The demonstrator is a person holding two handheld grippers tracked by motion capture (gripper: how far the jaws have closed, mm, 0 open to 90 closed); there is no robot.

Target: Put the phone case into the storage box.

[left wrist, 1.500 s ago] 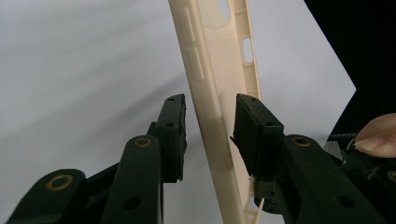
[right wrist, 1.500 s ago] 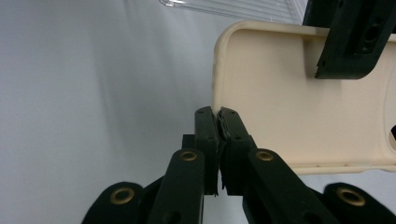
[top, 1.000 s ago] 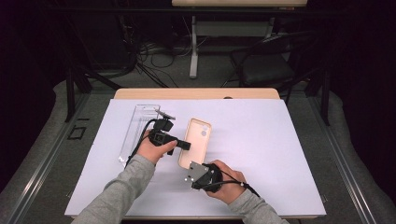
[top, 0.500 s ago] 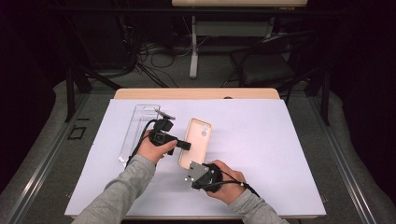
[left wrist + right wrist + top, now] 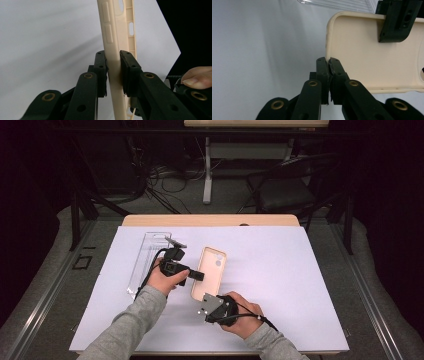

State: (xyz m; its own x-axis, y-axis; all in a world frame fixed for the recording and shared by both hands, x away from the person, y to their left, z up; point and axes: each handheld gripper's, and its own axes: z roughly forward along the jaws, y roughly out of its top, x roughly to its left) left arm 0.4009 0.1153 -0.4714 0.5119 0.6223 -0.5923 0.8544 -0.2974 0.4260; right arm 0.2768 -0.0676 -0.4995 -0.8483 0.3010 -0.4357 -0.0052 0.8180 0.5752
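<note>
1 phone case [image 5: 210, 272], 1 clear package [image 5: 146, 260], 2 grippers.

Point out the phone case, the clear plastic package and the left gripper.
phone case [image 5: 210, 275]: high view, middle of its back.
clear plastic package [image 5: 145, 255]: high view, its flat top.
left gripper [image 5: 113, 72]: left gripper view, between its fingertips.

The left gripper [image 5: 113, 72] has just been closing its jaws the last little way, and its pads [image 5: 101, 72] now press flat against both faces of the cream phone case's [image 5: 210, 277] side wall, which stands between them.
</note>
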